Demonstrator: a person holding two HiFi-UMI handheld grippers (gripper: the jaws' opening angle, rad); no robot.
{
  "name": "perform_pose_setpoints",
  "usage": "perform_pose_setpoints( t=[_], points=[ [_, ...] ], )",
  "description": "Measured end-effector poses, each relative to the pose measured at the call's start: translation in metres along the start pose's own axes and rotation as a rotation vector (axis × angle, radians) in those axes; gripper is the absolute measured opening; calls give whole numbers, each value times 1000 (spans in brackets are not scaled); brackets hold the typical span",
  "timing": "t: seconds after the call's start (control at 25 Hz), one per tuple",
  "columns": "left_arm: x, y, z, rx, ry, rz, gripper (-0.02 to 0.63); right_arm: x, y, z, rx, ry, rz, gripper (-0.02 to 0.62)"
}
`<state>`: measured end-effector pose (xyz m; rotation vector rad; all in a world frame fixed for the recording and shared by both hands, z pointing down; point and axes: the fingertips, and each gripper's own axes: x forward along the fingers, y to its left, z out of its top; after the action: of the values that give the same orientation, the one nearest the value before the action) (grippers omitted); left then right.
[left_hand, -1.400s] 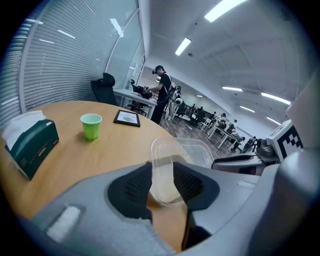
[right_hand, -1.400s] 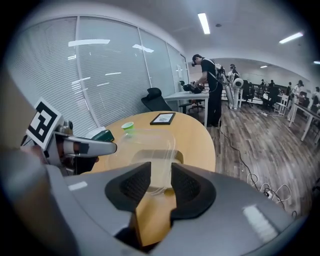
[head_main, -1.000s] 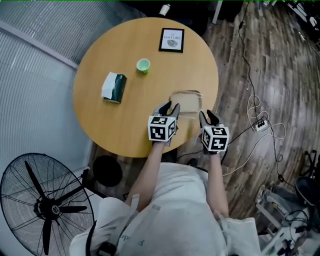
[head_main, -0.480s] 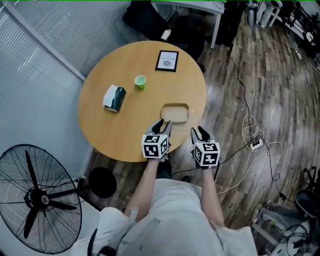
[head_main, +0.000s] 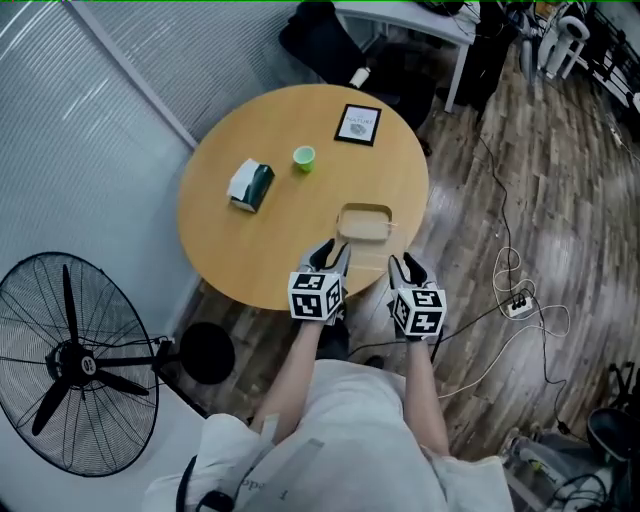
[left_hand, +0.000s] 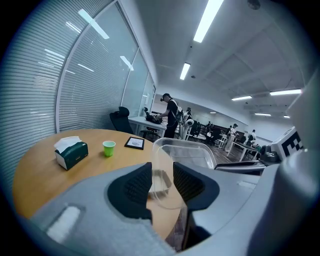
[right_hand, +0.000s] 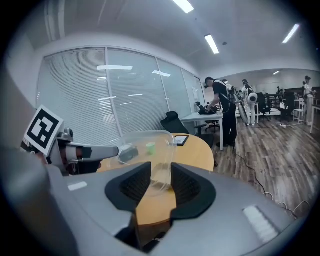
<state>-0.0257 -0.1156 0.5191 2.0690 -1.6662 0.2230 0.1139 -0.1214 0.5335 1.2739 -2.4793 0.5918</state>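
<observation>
The left gripper (left_hand: 161, 181) is clamped on one rim of a clear plastic lid (left_hand: 182, 155), and the right gripper (right_hand: 161, 180) is clamped on the opposite rim. The lid is held between the 2 of them, off the surface, over the near edge of the round wooden bench (head_main: 250, 250). In the head view the lid itself is too transparent to make out between the 2 grippers.

Just beyond the jaws, a shallow plastic container (head_main: 365, 222) sits on the bench, apart from both grippers. Farther across the top, well apart from the container, stand a green tissue box (head_main: 250, 185) with a white tissue showing and, near it, a small green cup (head_main: 304, 158). A black-framed card (head_main: 360, 124) lies flat at the far edge.

On the floor to the person's left stands a large black fan (head_main: 75, 365), while cables and a power strip (head_main: 517, 305) lie on the wood floor to the right. Behind the bench are a black office chair (left_hand: 120, 117) and, past it, a person (right_hand: 220, 107) standing at a desk.
</observation>
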Motion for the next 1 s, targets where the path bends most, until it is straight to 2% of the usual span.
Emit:
perform_pose_setpoints(
  t=[0.36,0.72,1.0],
  points=[
    [-20,-5,10,2,-53,-4,138,-13,10,11,-20,-46,-3,123],
    [-19,-9,35,3,-96,-31,137,-11,6,43,-26,-102,-7,118],
    [-18,-11,48,-58,-98,-28,138,-8,2,63,10,-132,-41,120]
  ],
)
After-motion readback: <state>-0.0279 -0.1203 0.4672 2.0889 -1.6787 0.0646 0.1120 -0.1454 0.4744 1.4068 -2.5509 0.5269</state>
